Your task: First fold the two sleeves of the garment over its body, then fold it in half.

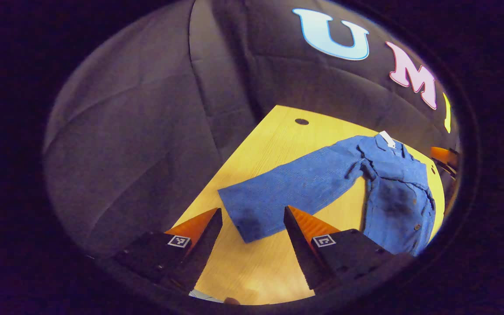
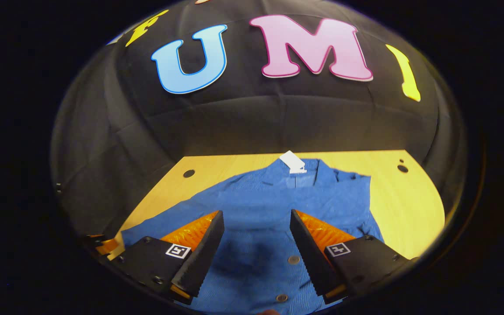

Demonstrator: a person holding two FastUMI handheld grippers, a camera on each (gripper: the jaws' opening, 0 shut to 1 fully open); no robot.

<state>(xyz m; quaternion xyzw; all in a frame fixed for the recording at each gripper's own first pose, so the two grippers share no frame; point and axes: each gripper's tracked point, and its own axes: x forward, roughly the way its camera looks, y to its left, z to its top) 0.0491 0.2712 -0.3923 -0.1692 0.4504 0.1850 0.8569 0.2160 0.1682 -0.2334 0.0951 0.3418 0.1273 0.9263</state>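
1. The left tool [image 1: 253, 218] hovers with its fingers spread apart, gripping nothing, just above the cuff end of the sleeve [image 1: 293, 186].
2. The right tool [image 2: 256, 221] hangs wide open over the garment [image 2: 274, 205], near its buttons [image 2: 293, 259].
3. The blue garment lies flat on the wooden surface [image 2: 403, 197], white tag [image 2: 292, 162] at the collar.
4. The sleeve stretches straight out sideways from the body, its collar toward the booth's wall.

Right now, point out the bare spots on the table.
Bare wood on the table below the sleeve cuff, between sleeve and shirt body, and right of the shirt. The middle is crowded with shirt.
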